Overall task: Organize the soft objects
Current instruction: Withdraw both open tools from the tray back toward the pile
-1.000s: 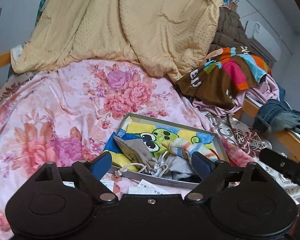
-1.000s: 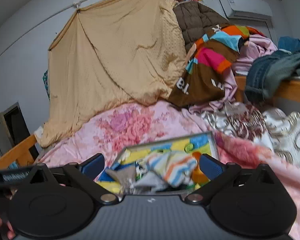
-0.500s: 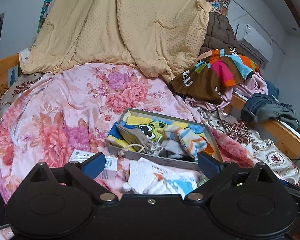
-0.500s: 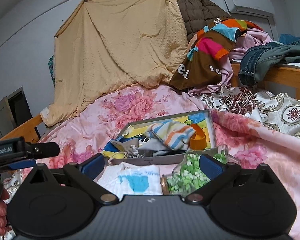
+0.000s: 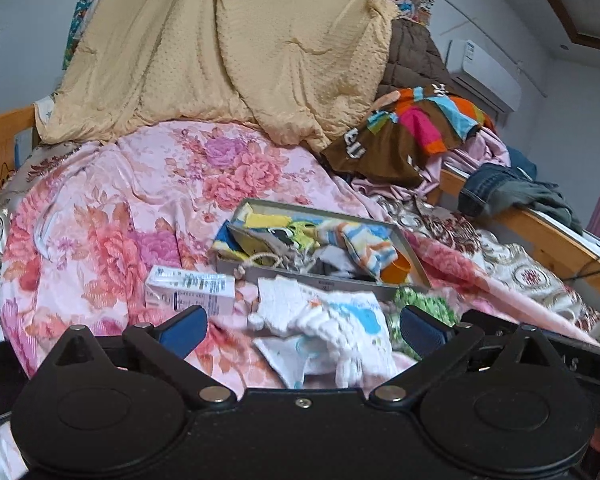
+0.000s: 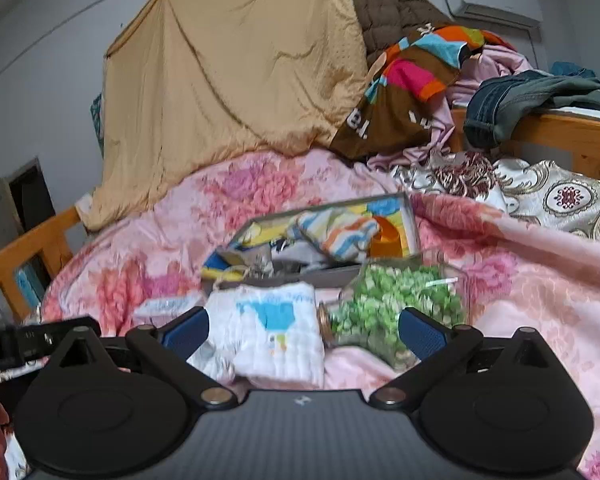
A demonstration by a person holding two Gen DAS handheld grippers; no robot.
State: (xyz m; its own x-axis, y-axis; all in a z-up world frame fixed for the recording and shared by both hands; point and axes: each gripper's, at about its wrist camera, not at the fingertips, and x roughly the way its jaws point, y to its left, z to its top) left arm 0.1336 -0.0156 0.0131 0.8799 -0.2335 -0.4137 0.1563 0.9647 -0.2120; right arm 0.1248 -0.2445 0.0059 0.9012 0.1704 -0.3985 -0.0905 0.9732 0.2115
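Cartons come first at the left: a small white printed cardboard carton (image 5: 190,294) lies flat on the pink floral quilt (image 5: 100,216), just beside the near left corner of the shallow grey cardboard tray (image 5: 328,280). Moving rightward, our left gripper (image 5: 302,326) has just been opening and now stands with its blue pads wide apart, nothing pressed between them; the white quilted cloth with a blue print (image 5: 332,320) lies crumpled on the quilt ahead of it, touching the tray's near wall. We judge this cloth light, limp and not slippery, so it should bunch when lifted; a pinch on a raised fold near its middle looks safer than a loose corner, which would let the rest trail. Inside the tray we see a heap of soft pieces, among them a striped pastel cloth (image 5: 364,246) and a yellow cartoon-print fabric (image 5: 268,222), with an orange plastic cup (image 5: 396,270) in the right corner and a cord hanging over the front wall. Further right, our right gripper (image 6: 302,330) likewise stands apart and empty. Just beside the cloth lies a clear glass jar of green paper bits (image 6: 396,304), on its side; we judge it hard, breakable and apt to roll if nudged, so it stands in the way on that side. Beyond, heaped clothes and a hanging beige blanket (image 5: 228,48) sit well apart.
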